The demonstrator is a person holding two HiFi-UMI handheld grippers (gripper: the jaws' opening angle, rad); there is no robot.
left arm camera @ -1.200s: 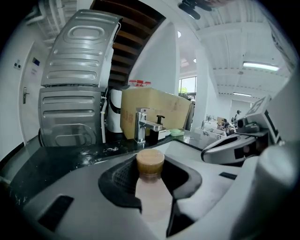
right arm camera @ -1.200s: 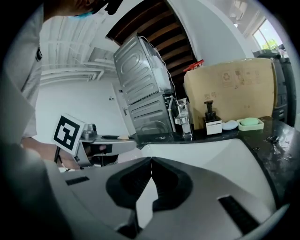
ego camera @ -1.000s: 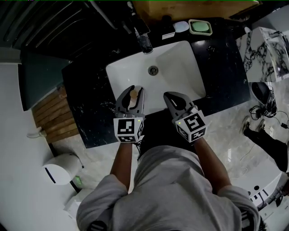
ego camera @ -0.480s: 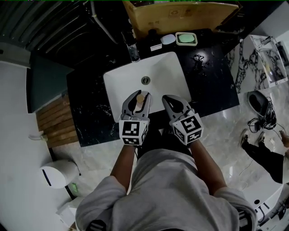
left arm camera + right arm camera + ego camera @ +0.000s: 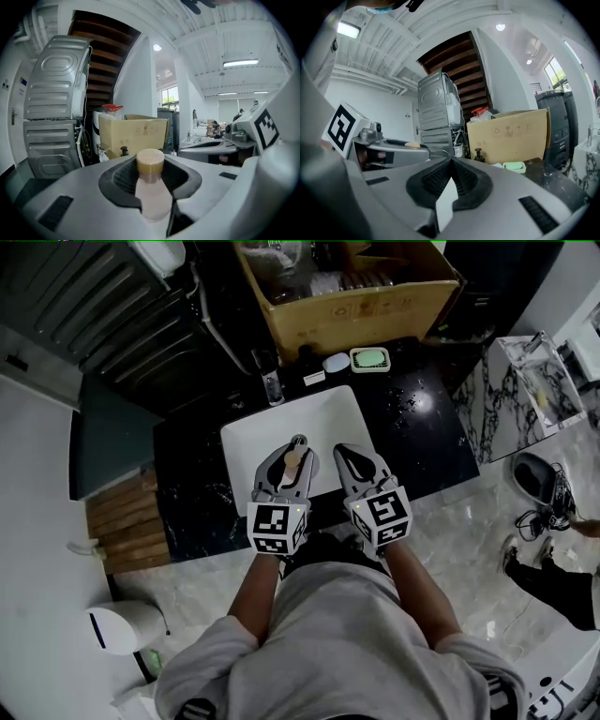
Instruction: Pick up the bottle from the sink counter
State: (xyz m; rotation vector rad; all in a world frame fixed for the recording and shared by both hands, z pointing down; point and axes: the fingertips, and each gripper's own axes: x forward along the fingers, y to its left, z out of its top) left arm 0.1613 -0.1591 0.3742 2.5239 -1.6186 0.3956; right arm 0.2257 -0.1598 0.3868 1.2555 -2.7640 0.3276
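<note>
A small pale bottle with a tan cap stands upright between the jaws of my left gripper, which is shut on its body. From the head view, the left gripper hangs over the front of the white sink with the bottle's cap showing between its jaws. My right gripper is beside it on the right, jaws closed together and holding nothing. In the right gripper view the right gripper has its pads meeting, and the bottle's cap shows at the left.
The black counter surrounds the sink, with a faucet at its back. A green soap dish and a pale soap bar lie behind the basin. A cardboard box stands behind the counter, a marble side surface to the right.
Both grippers have risen together above the sink's front edge, side by side. The bottle has stayed in the left gripper's jaws. The right gripper has stayed closed.
</note>
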